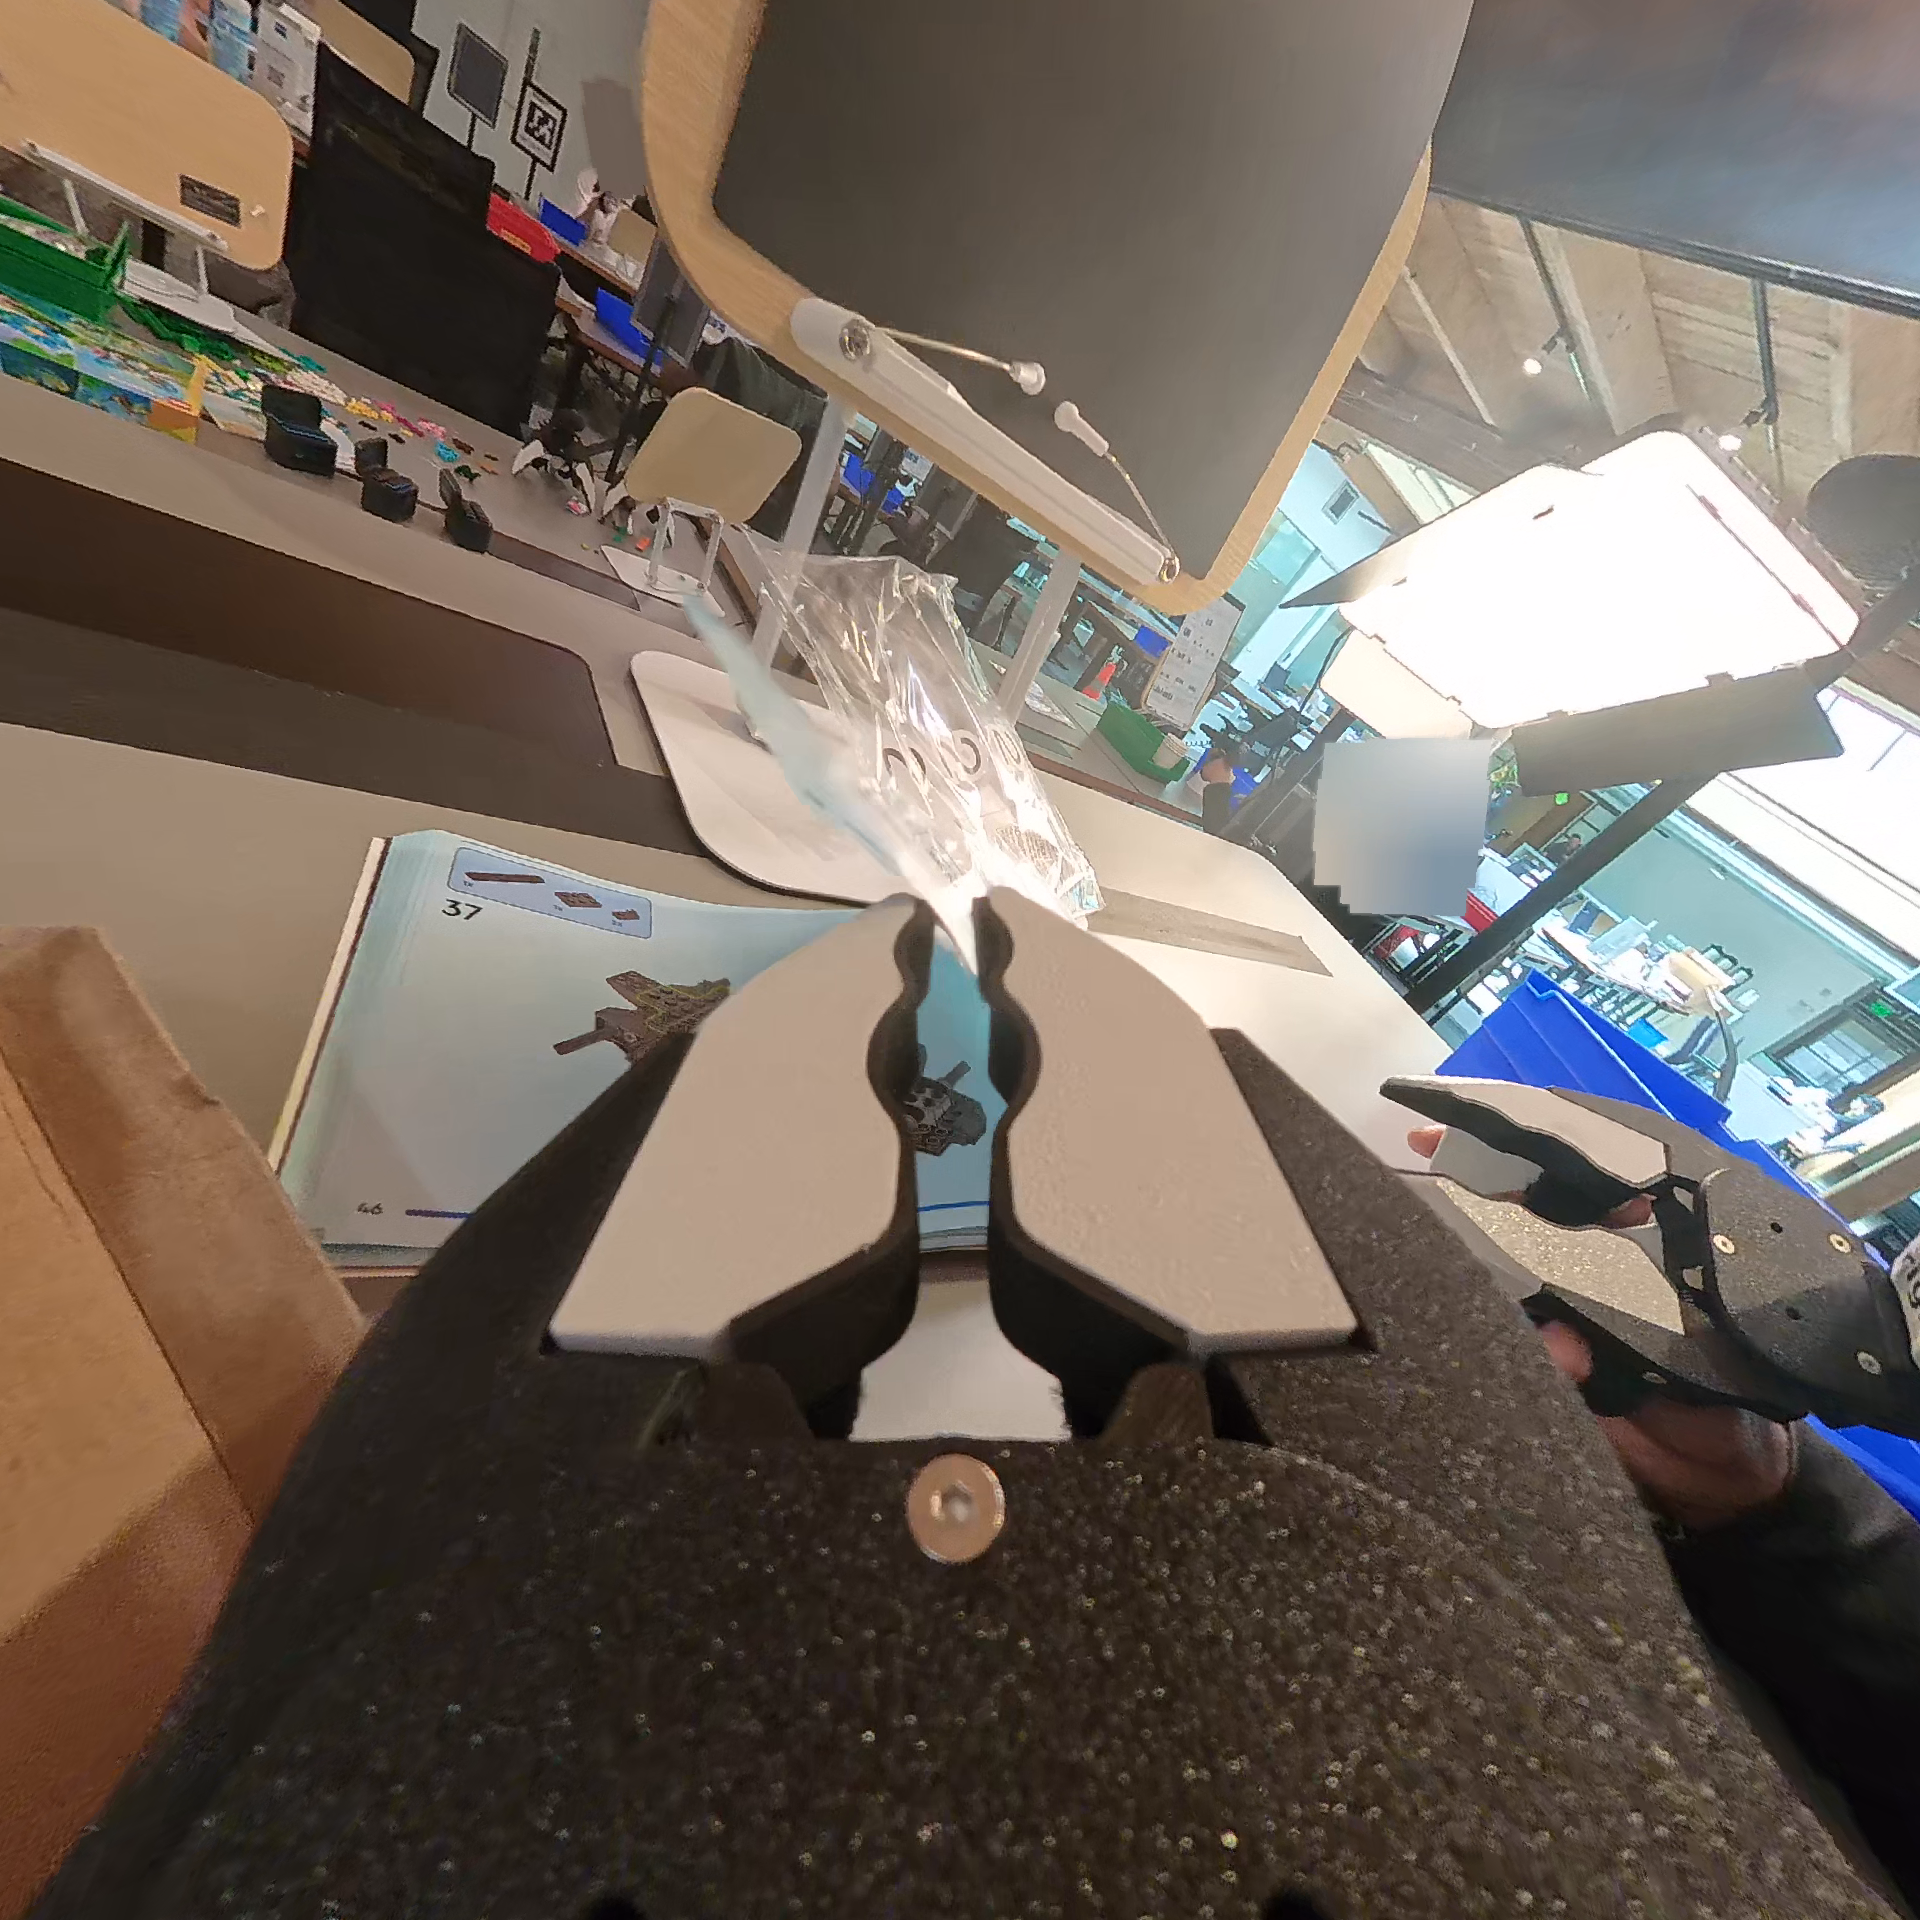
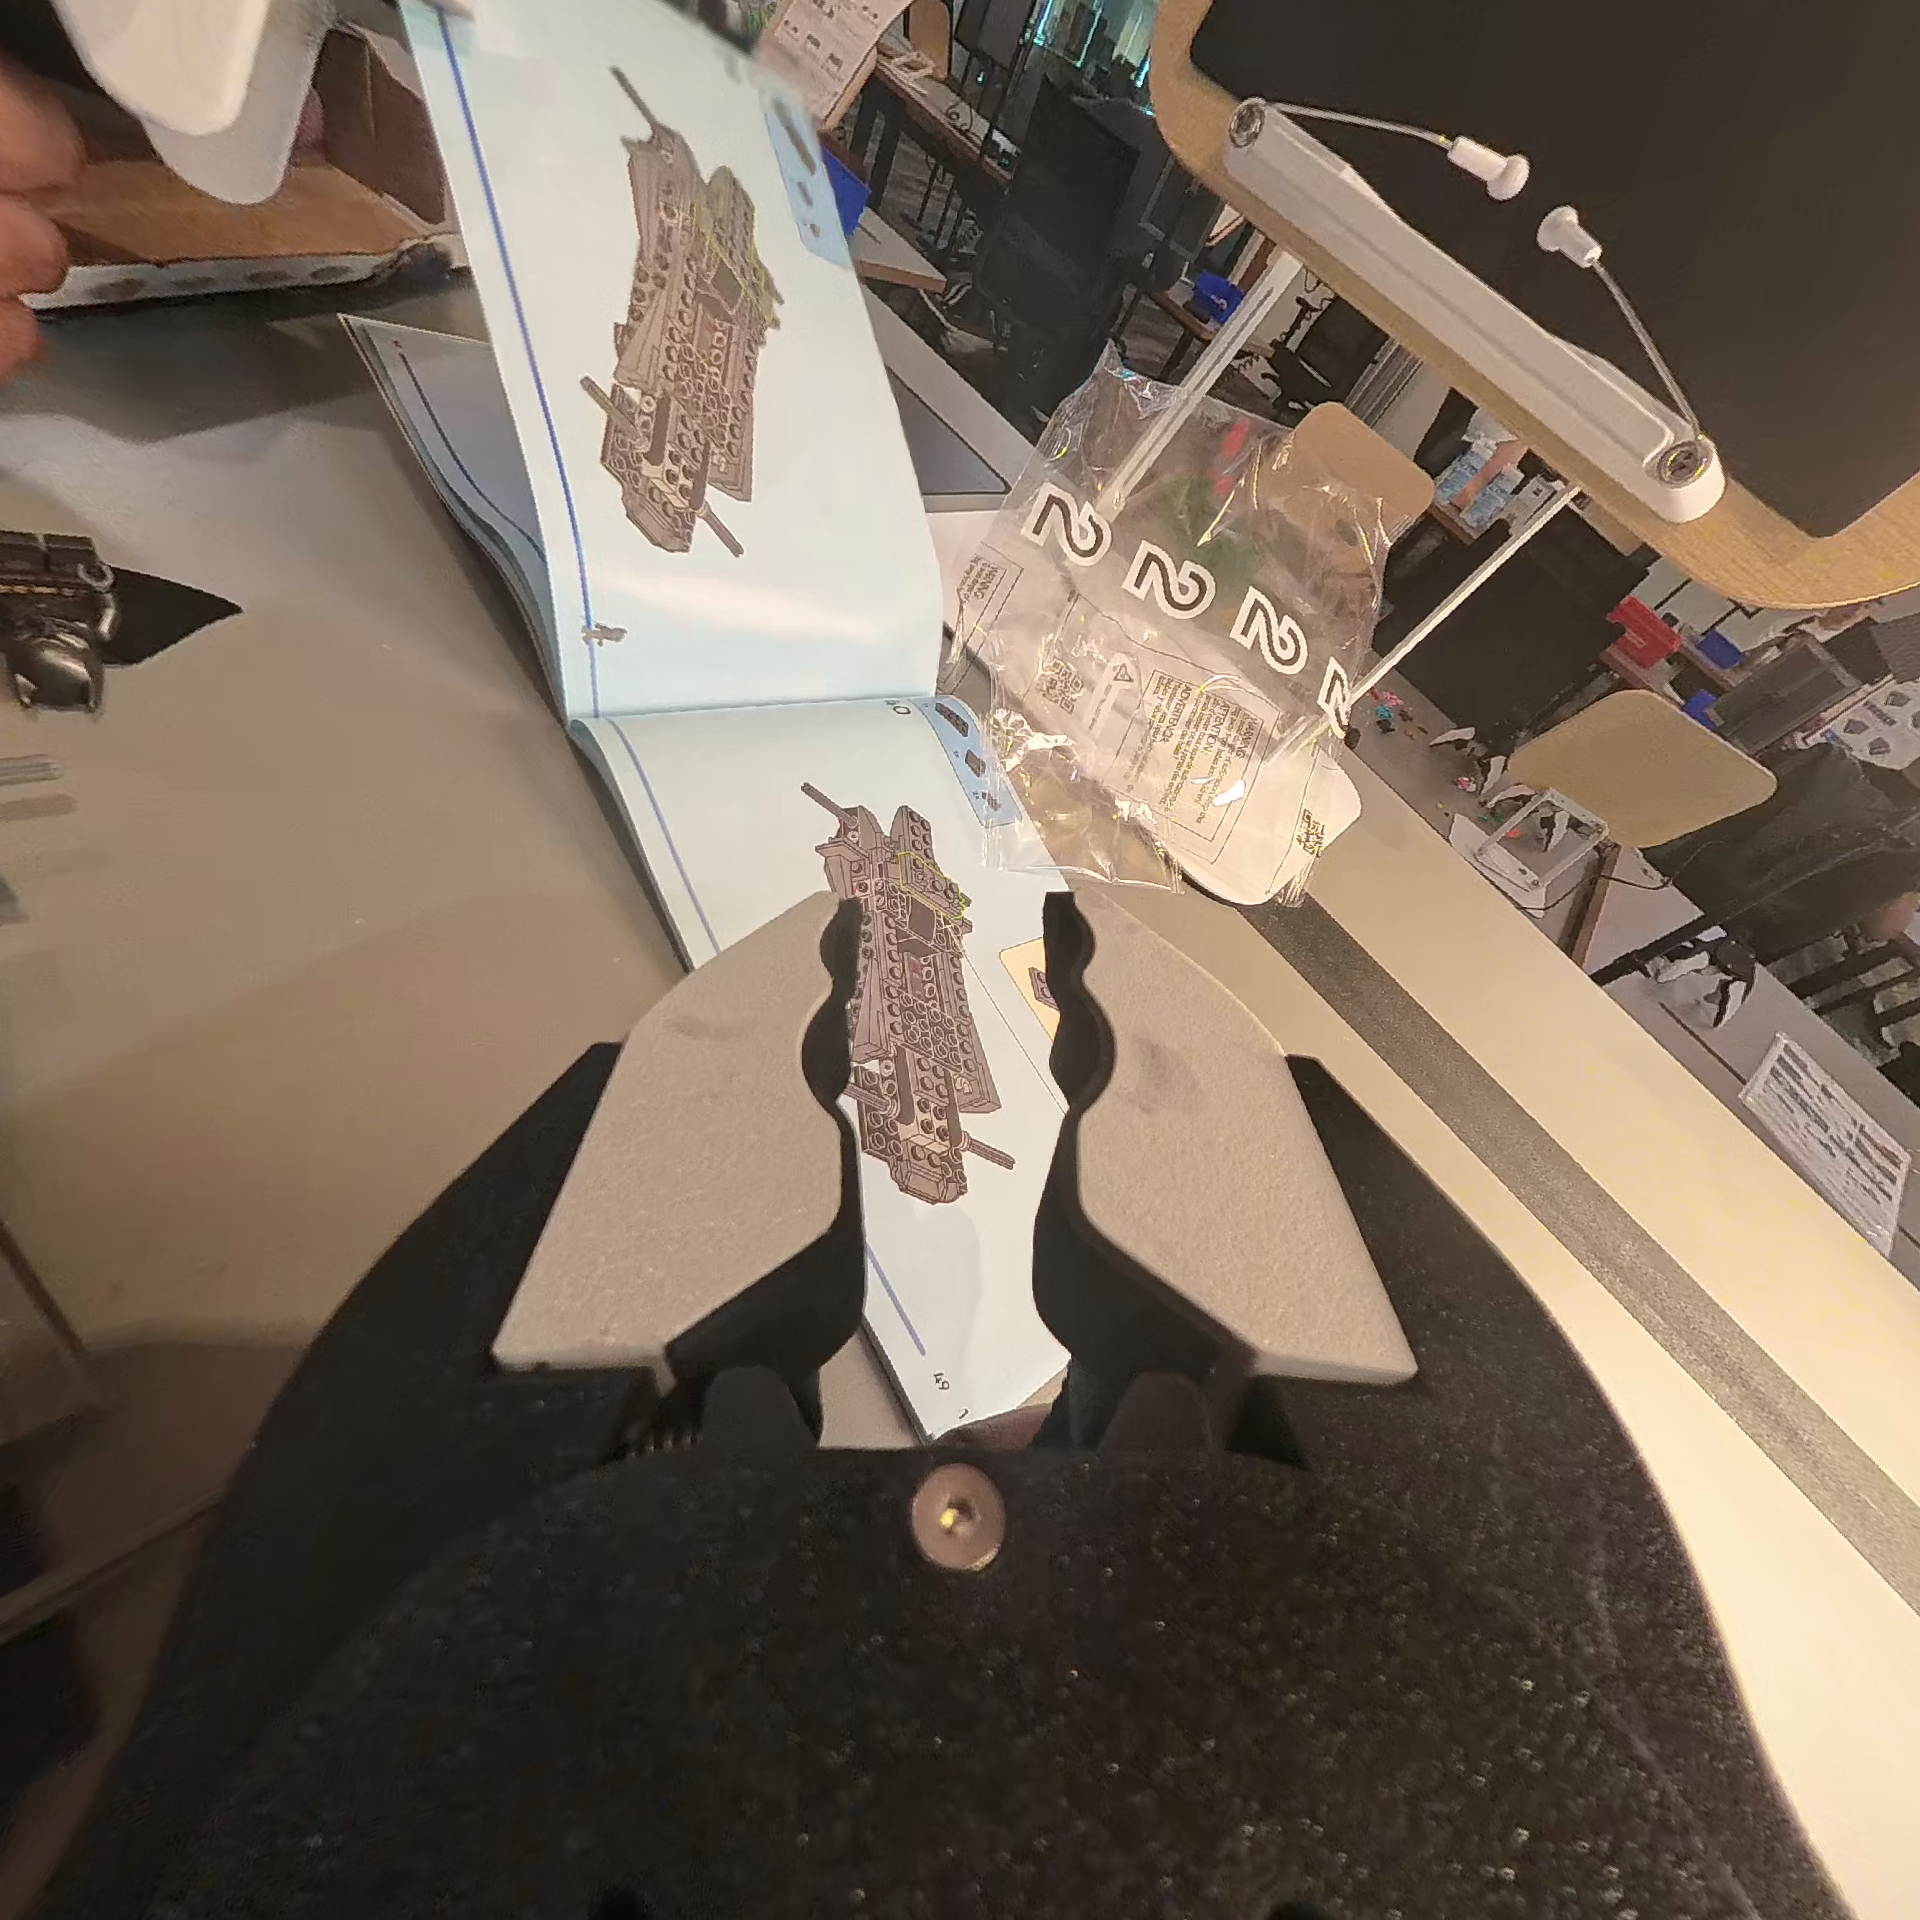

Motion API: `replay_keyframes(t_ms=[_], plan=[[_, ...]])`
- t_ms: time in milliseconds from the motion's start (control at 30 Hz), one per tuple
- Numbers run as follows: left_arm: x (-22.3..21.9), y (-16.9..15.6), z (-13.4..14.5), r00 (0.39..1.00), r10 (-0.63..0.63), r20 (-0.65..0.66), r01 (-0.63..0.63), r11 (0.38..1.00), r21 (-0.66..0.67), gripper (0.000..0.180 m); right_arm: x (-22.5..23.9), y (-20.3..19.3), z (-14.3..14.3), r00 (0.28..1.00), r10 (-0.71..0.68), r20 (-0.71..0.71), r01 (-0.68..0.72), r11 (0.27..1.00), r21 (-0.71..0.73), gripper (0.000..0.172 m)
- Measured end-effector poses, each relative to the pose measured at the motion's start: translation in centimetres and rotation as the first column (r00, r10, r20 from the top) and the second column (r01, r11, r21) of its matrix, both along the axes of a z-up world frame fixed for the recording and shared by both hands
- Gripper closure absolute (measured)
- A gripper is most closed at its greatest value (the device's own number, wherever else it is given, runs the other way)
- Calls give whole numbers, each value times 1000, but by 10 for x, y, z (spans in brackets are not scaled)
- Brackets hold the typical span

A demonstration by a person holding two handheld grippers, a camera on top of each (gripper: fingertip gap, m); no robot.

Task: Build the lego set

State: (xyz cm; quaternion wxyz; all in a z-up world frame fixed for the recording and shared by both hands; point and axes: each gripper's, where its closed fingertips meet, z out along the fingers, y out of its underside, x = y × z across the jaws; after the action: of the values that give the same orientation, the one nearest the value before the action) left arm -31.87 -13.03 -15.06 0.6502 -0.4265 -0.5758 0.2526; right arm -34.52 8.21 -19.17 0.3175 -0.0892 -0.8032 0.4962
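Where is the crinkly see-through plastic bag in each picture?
Left wrist view: the clear plastic bag sits just above the middle, rising from the tips of the left tongs, which pinch a pale blue page beside its lower end.
Right wrist view: the bag is right of middle, above and ahead of the open right tongs, which do not touch it.
Shared landmark: the open pale blue instruction booklet.

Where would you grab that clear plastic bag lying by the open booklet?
Probably by the clear plastic bag's loose lower edge, the one nearest the open right gripper. The bag is thin, crumpled film, and that edge seems to jut free over the booklet. Coming in level from the near side, one finger could slip above it and one below.
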Motion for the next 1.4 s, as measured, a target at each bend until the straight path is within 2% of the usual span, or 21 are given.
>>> replay_keyframes(t_ms=[300,467,533,600,667,733,800,867,900,1000,1067,1200,1400], plan=[[7,-37,13,990,139,-26,-139,990,5,136,0,0,0,1000,3,0,-3,1000,-2,137],[15,-48,32,975,199,-97,-207,976,-71,128,0,0,0,1000,5,3,-5,1000,-2,137],[17,-35,42,979,145,-146,-161,981,-105,128,0,0,0,1000,5,5,-5,1000,-1,137],[20,3,55,971,-52,-235,24,992,-121,129,0,-1,-1,1000,6,7,-6,1000,1,137],[26,44,58,929,-273,-250,249,960,-125,128,0,-1,-1,1000,7,8,-7,1000,-1,137],[31,58,63,891,-332,-310,326,943,-75,124,0,0,0,1000,8,11,-8,1000,-4,137],[37,57,71,860,-334,-385,362,932,-1,125,0,0,0,1000,9,15,-8,1000,-9,137],[40,57,74,845,-350,-405,397,917,35,125,0,0,0,1000,9,18,-9,1000,-13,137],[39,62,71,849,-365,-382,396,918,3,125,-1,0,0,1000,9,20,-9,1000,-12,137],[36,84,53,867,-417,-272,368,905,-213,124,0,-1,-1,1000,11,22,-11,1000,-2,136],[36,97,44,868,-436,-238,367,885,-286,125,1,-2,-3,1000,13,13,-13,1000,12,136],[35,107,34,866,-453,-210,390,876,-283,125,3,-3,-7,1000,19,0,-19,999,47,135],[40,98,26,881,-432,-192,352,871,-344,125,10,-3,1,999,46,20,-46,999,18,135]])
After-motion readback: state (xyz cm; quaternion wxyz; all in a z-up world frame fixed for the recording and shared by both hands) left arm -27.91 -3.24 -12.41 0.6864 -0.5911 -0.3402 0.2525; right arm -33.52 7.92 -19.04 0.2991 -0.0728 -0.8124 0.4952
